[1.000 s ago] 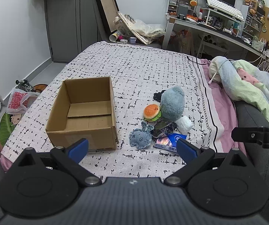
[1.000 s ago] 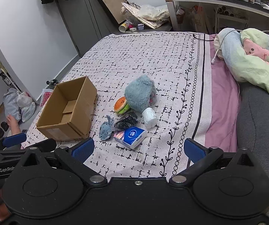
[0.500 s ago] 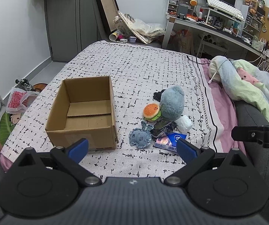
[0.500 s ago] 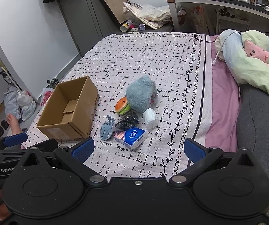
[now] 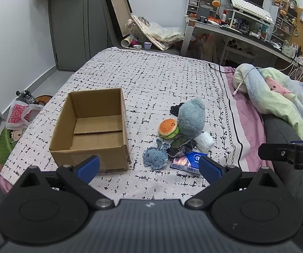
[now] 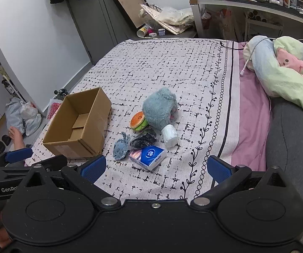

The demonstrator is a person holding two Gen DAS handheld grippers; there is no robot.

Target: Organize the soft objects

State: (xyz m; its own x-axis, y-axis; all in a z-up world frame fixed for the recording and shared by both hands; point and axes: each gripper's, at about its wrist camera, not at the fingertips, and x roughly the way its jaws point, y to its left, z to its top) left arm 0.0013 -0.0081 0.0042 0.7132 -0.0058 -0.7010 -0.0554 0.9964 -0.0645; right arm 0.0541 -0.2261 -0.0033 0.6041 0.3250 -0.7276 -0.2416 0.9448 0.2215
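Note:
An empty open cardboard box (image 5: 92,135) (image 6: 77,126) stands on the bed. To its right lies a heap: a big blue-grey plush (image 5: 191,118) (image 6: 159,105), a burger plush (image 5: 168,127) (image 6: 138,120), a small blue fish plush (image 5: 155,157) (image 6: 120,145), a black crinkly bag (image 5: 180,144) (image 6: 144,140), a white roll (image 5: 204,141) (image 6: 169,136) and a blue tissue pack (image 5: 188,161) (image 6: 148,156). My left gripper (image 5: 149,166) and right gripper (image 6: 155,168) are open and empty, above the bed's near edge, short of the heap.
The patterned bedspread (image 5: 151,80) spreads beyond the heap. A bunched quilt (image 5: 278,97) lies at the right, with a grey cushion (image 6: 290,139) beside it. Plastic bags (image 6: 24,116) lie on the floor at the left. A cluttered desk (image 5: 246,33) stands at the back.
Both grippers have drifted slightly; the right wrist view has crept a little forward over the bed. Nothing on the bed has moved.

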